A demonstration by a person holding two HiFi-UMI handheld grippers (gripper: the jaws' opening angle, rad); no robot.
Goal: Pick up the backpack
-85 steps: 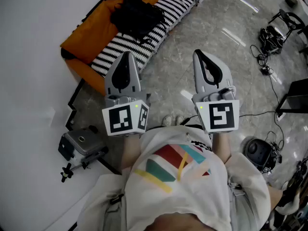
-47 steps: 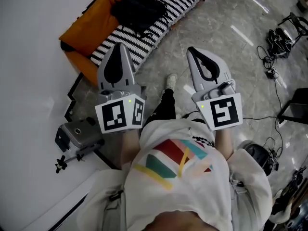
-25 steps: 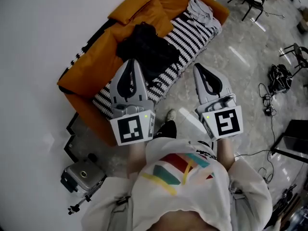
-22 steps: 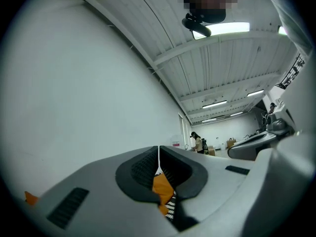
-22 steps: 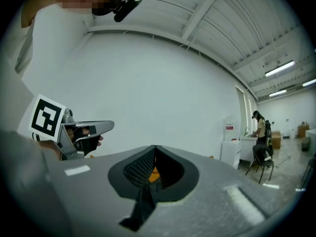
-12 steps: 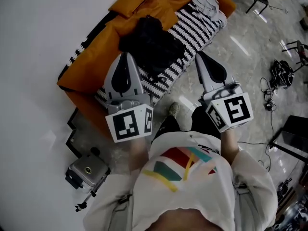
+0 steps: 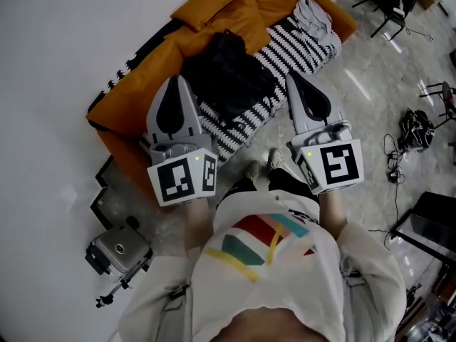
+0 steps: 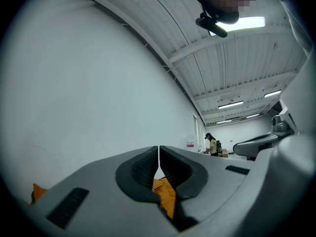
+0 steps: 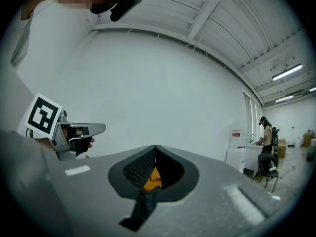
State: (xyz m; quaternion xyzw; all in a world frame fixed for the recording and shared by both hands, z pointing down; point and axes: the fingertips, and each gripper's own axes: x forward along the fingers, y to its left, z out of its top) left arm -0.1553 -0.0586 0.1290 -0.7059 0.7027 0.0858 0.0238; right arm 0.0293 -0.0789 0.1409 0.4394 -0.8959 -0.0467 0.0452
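Observation:
A black backpack (image 7: 231,80) lies slumped on the striped cover (image 7: 303,41) of an orange sofa (image 7: 214,6) against the white wall. In the head view both grippers are held level in front of me. My left gripper (image 7: 174,79) has its tip over the sofa's front, just left of the backpack. My right gripper (image 7: 291,75) points at the striped cover just right of it. Both are shut with nothing between the jaws, as the left gripper view (image 8: 158,149) and right gripper view (image 9: 155,147) show. Neither touches the backpack.
A grey bundle of clothes (image 7: 313,13) lies at the sofa's far end. A small grey camera device (image 7: 117,251) sits on the floor by the wall at lower left. Cables (image 7: 413,123) and a black stand (image 7: 427,226) are on the marble floor to the right.
I have walked up to the sofa. The backpack now lies between the two gripper tips in the head view instead of well ahead. Both grippers stay shut.

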